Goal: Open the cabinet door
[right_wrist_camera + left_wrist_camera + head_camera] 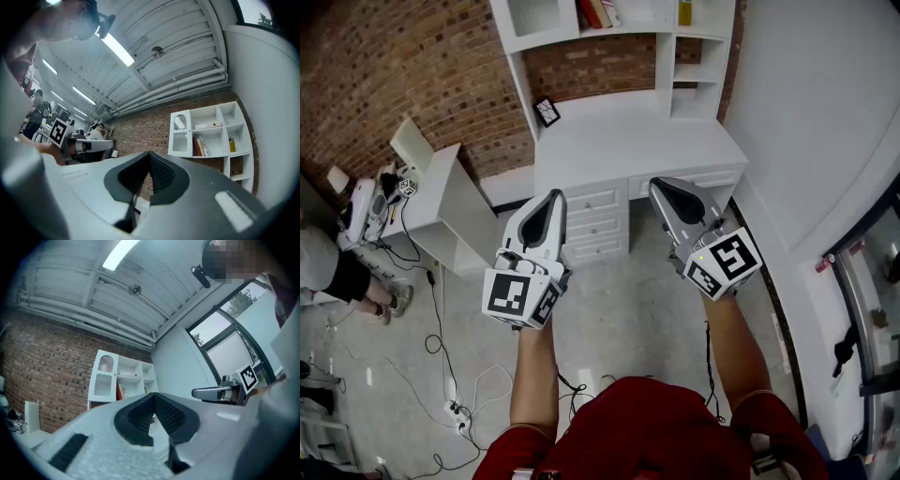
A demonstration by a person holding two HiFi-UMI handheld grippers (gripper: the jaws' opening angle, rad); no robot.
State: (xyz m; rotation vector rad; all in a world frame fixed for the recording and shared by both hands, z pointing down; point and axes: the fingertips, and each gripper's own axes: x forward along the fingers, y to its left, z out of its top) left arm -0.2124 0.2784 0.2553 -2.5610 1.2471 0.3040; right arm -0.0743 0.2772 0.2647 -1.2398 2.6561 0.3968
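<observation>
A white desk with a shelf unit (619, 37) stands against the brick wall ahead. Its cabinet door (104, 376), white with a ribbed glass pane and an arched top, is at the unit's upper left and stands closed; it also shows in the right gripper view (179, 133). My left gripper (551, 199) (153, 401) is shut with nothing between its jaws. My right gripper (661, 187) (149, 161) is shut too and holds nothing. Both are held out side by side, tilted slightly up, well short of the desk and clear of the door.
Three drawers (595, 225) sit under the desk top, and a small framed picture (547, 112) stands on it. Books (199, 146) fill a shelf beside the door. A low white side table (441, 187), a seated person (328, 267) and floor cables (441, 347) are at left. A white wall runs at right.
</observation>
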